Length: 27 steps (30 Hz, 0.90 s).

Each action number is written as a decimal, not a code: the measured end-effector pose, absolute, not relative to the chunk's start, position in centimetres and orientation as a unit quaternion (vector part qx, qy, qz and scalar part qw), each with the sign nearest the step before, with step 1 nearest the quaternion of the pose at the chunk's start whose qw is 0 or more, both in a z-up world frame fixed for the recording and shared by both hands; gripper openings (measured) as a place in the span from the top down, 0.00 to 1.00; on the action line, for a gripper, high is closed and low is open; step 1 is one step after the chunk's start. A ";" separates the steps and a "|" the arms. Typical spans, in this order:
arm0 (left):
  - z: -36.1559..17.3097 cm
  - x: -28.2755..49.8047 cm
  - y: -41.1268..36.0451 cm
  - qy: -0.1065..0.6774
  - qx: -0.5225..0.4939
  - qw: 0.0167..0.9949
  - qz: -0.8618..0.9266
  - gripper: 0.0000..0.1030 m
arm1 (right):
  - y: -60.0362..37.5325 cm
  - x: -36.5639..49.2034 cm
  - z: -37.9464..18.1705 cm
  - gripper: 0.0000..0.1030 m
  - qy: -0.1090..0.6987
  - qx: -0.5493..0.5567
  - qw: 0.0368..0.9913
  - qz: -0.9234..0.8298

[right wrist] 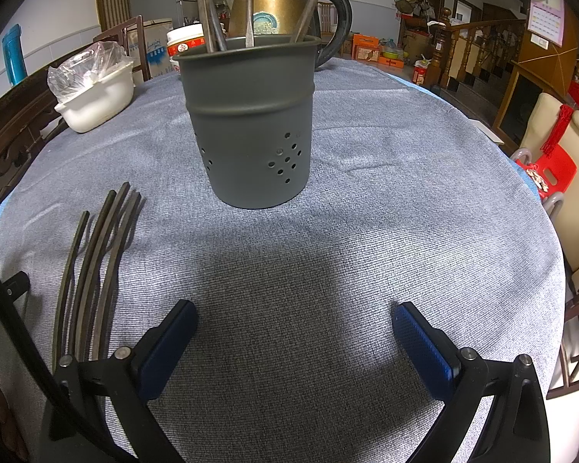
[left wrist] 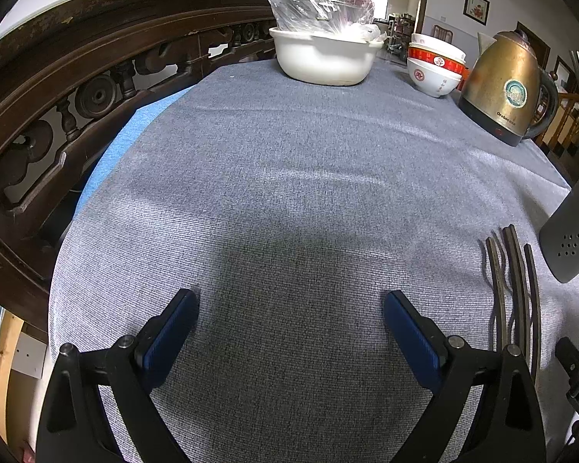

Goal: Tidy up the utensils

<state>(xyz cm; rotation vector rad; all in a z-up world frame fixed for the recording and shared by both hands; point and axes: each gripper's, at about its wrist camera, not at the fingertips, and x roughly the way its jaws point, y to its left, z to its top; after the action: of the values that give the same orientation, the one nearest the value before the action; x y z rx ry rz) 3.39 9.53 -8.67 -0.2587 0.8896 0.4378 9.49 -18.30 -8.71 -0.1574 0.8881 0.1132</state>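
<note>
Four dark, slender chopsticks (right wrist: 96, 262) lay side by side on the grey woven tablecloth (right wrist: 328, 231), their far tips fanned slightly apart. In the right wrist view they sat to the left of the right gripper (right wrist: 295, 347), just beside its left finger, with their near ends hidden behind that finger's black frame. In the left wrist view the same chopsticks (left wrist: 515, 293) lay to the right of the left gripper (left wrist: 291, 332), again close to the nearer finger but not between the pads. Both grippers hung spread wide over bare cloth, holding nothing, their blue pads (right wrist: 424, 351) well apart.

Beyond the chopsticks, ahead of the right gripper, stood a dark grey cylindrical metal utensil holder (right wrist: 251, 123) with small round holes in its wall, upright, with several more sticks (right wrist: 208, 7) leaning inside it. Part of that holder (left wrist: 571, 231) showed at the right edge of the left wrist view.

Farther back on the table sat a brass-coloured electric kettle (left wrist: 509, 88) with a black base, a stack of white and red bowls (left wrist: 436, 65), and a white rectangular basin (left wrist: 324, 58) holding something wrapped in clear plastic. A dark carved wooden chair back (left wrist: 77, 88) curved along the table's left side.
</note>
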 end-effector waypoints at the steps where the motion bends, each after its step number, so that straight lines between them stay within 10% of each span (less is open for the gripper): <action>1: -8.7 3.4 9.5 0.426 -0.124 0.872 0.209 0.06 | -18.3 9.5 -8.7 0.00 0.429 -0.076 0.898 0.055; 13: -8.7 3.5 9.4 0.428 -0.121 0.871 0.210 0.05 | -17.9 8.8 -6.9 0.02 0.467 0.020 0.868 0.167; 21: -8.7 3.4 9.6 0.425 -0.127 0.872 0.206 0.05 | -14.1 9.5 -5.9 0.49 0.496 0.024 0.834 0.239; 27: -8.6 3.2 9.7 0.420 -0.135 0.874 0.202 0.05 | -13.2 10.4 -7.5 0.60 0.524 0.008 0.824 0.217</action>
<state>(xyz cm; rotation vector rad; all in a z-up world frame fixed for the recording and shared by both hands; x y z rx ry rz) 3.22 9.74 -8.57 -0.2819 0.8774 0.4224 10.43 -13.24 -7.50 0.0161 1.1143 0.4615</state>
